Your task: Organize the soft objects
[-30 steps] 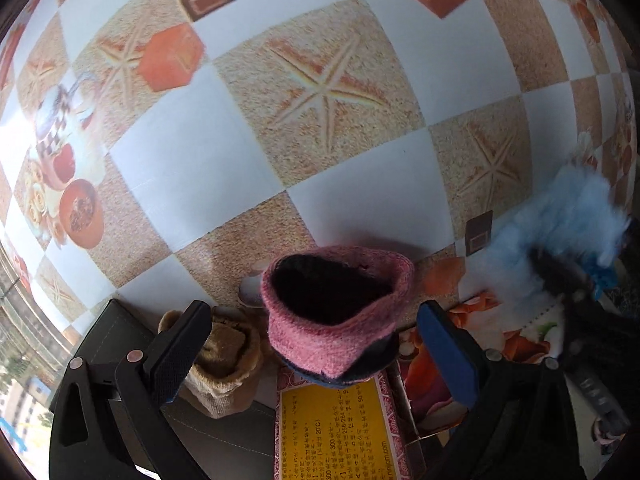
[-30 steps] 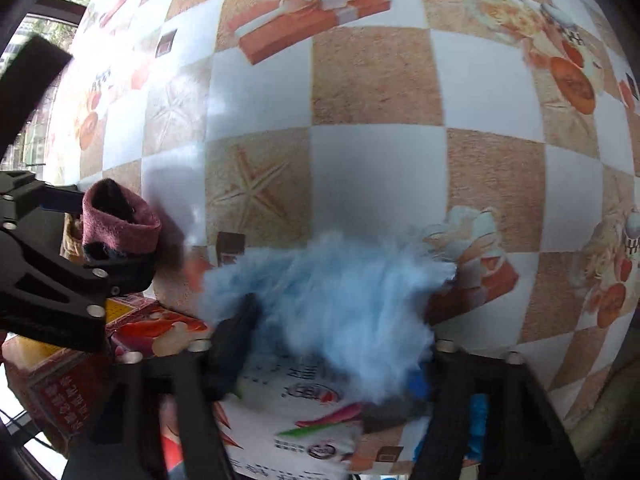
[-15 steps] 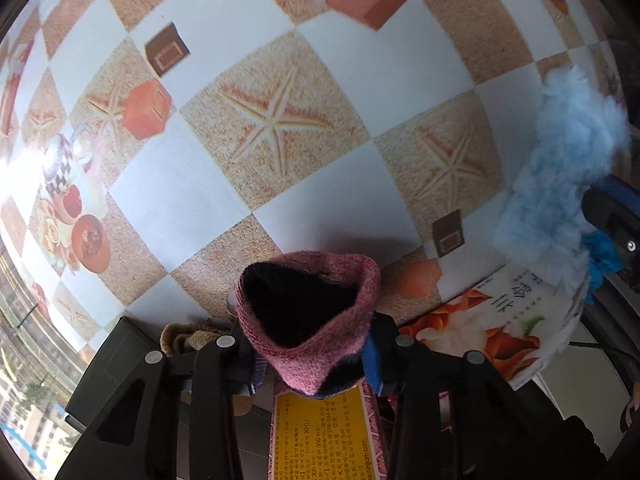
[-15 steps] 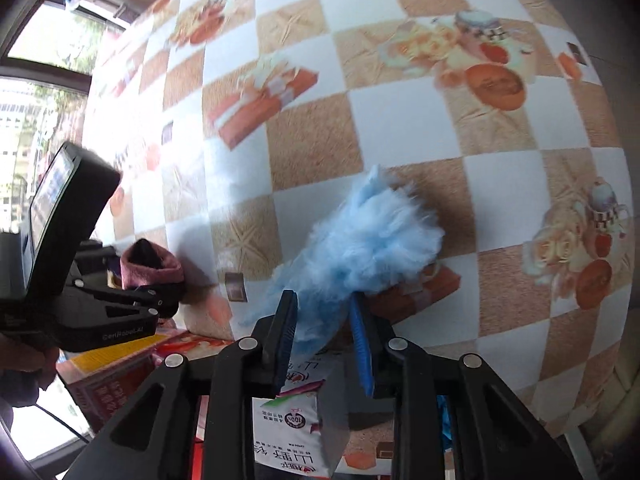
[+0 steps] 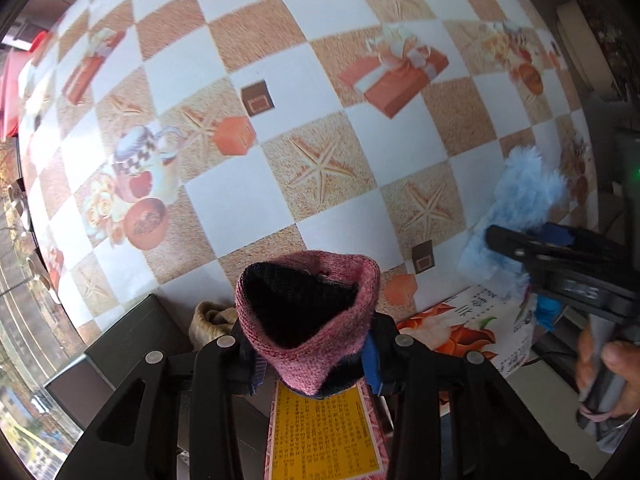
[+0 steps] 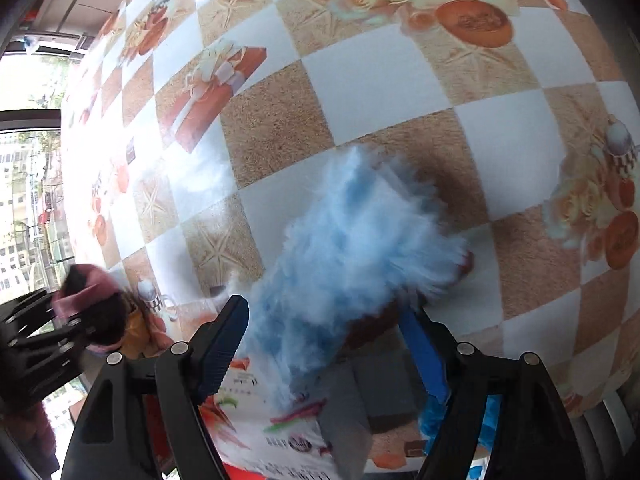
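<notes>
- Left wrist view: left gripper (image 5: 316, 364), wide a second ago, now clamped on pink knit sock (image 5: 308, 320), lifted above table's (image 5: 248, 208) near edge.
- Right gripper (image 6: 332, 344) opening around blue fluffy piece (image 6: 352, 240), grip loosening; release looks imminent.

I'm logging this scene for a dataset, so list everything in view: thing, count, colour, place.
knit sock: one, pink with dark inside, clamped in the left gripper
fluffy item: one, light blue, between the right gripper's fingers
beige knit item: one, beige, behind the left gripper
yellow-labelled box: one, red and yellow, below the sock
printed package: one, white with orange, table's near edge
tablecloth: one, white and tan checks
left gripper: black, shut on the sock
right gripper: black, blue pads, jaws opening
hand: one, holding the right gripper's handle
</notes>
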Motion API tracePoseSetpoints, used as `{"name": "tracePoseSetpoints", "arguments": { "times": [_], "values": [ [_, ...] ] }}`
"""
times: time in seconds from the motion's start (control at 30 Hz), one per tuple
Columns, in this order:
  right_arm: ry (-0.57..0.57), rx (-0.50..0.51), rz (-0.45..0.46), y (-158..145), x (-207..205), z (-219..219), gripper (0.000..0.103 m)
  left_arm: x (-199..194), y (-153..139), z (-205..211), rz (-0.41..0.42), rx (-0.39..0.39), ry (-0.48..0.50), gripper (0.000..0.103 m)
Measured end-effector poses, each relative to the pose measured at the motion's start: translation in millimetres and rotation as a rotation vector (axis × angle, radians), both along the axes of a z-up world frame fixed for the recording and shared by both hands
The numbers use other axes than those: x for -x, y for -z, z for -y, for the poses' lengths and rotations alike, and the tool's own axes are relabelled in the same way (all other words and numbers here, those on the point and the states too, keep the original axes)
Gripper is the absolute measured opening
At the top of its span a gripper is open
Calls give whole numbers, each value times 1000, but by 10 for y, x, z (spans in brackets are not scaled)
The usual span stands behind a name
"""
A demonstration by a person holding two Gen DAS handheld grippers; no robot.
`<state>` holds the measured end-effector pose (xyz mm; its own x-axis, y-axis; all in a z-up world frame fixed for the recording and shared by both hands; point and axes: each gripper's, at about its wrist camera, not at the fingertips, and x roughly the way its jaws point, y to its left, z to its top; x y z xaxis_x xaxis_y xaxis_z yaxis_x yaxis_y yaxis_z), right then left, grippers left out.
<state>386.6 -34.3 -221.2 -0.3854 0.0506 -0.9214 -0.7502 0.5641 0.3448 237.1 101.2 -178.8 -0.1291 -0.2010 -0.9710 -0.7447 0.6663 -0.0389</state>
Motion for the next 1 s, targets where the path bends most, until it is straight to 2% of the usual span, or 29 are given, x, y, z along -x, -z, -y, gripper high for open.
{"name": "tracePoseSetpoints", "arguments": {
  "times": [0.1, 0.13, 0.17, 0.2, 0.23, 0.3, 0.4, 0.67, 0.83, 1.0],
  "values": [
    [-18, 19, 38, 72, 101, -106, 78, 77, -208, -10, 39, -40, -37, 41],
    [-35, 21, 82, 49, 149, -133, 73, 89, -271, 6, 50, -53, -49, 41],
    [-55, 12, 110, 21, 195, -154, 49, 95, -335, 21, 64, -65, -63, 41],
    [-93, -16, 138, -31, 249, -190, 32, 99, -390, 40, 79, -74, -74, 41],
    [-112, -24, 133, -44, 280, -207, 26, 101, -441, 62, 91, -82, -85, 41],
    [-129, -26, 130, -67, 312, -220, 25, 161, -555, 77, 116, -106, -104, 41],
    [-113, -59, 124, -192, 285, -187, 25, 488, -675, 150, 150, -140, -115, 41],
    [-74, -159, 126, -670, 139, -52, 25, 608, -861, 281, 230, -187, -158, 41],
    [-66, -209, 116, -948, 93, 66, 25, 734, -1054, 361, 265, -246, -177, 41],
    [-73, -221, 111, -1081, 314, 234, 26, 929, -1202, 510, 299, -269, -192, 41]
  ]
}}
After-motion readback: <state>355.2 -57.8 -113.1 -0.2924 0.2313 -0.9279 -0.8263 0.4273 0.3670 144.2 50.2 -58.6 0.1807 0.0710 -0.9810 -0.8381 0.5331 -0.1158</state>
